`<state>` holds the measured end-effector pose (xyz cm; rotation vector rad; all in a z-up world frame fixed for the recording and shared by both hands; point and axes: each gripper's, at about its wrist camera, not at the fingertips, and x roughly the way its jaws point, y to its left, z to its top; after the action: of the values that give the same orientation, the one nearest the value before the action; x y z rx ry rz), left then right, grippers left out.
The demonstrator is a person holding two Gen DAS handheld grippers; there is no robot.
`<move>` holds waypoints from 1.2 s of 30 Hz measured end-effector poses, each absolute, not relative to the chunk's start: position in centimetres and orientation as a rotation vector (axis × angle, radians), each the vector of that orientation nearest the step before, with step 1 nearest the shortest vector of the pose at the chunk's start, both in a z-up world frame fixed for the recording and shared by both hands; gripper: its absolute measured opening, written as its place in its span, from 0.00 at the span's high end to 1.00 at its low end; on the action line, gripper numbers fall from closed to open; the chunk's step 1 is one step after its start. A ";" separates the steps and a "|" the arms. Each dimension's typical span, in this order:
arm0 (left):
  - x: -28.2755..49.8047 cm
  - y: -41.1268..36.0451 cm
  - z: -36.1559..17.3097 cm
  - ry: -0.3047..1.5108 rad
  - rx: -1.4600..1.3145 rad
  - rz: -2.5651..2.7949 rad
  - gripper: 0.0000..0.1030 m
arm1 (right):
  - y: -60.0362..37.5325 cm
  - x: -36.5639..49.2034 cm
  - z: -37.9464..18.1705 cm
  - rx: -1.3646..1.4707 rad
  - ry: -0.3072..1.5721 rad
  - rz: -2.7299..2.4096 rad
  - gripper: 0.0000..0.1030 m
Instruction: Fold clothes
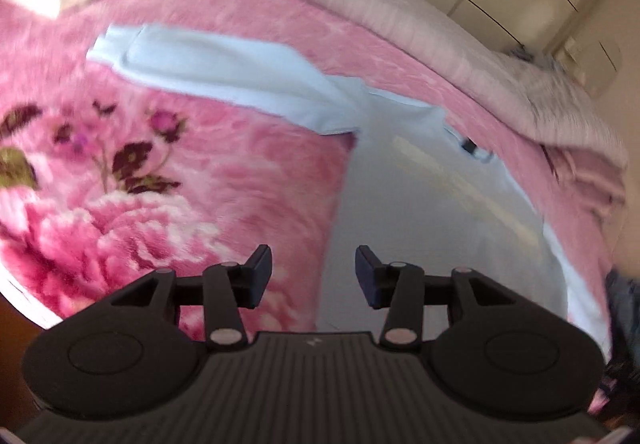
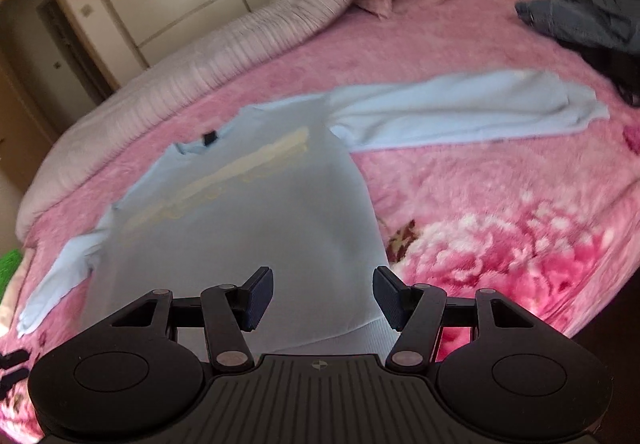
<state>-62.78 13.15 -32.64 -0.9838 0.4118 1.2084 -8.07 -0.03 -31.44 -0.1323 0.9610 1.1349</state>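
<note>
Pale blue sweatshirt (image 2: 248,212) spread flat on a plush pink floral blanket (image 2: 500,228) covering the bed.
Sleeves stretch outward; its ribbed hem lies at the near edge. Both the left hand-held gripper (image 1: 314,276) and right hand-held gripper (image 2: 323,298) hover above it, jaws apart, nothing clamped.

Pale blue long-sleeved sweatshirt (image 2: 248,228) reads as smooth matt knit cloth, ribbed at the hem. Under it, the pink flowered blanket (image 2: 500,204) looks plush, fuzzy. Matt black plastic right gripper (image 2: 323,298), ridged housing; pads possibly textured rubber, though blurred.
</note>
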 end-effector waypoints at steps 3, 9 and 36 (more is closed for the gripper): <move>-65.9 15.6 -33.9 0.367 -1.061 1.244 0.60 | 2.4 -8.2 -32.8 -0.129 1.009 1.136 0.42; -71.6 20.9 -35.6 0.224 -1.152 1.364 0.60 | 8.4 -8.1 -34.2 -0.170 1.046 1.164 0.42; -70.4 31.4 -35.5 0.329 -0.726 1.708 0.96 | 15.0 -3.2 -35.4 -0.277 0.887 1.134 0.42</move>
<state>-70.41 31.39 -35.52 -0.7256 0.3291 1.7080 -3.15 14.98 -35.41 -0.2767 0.8866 1.1340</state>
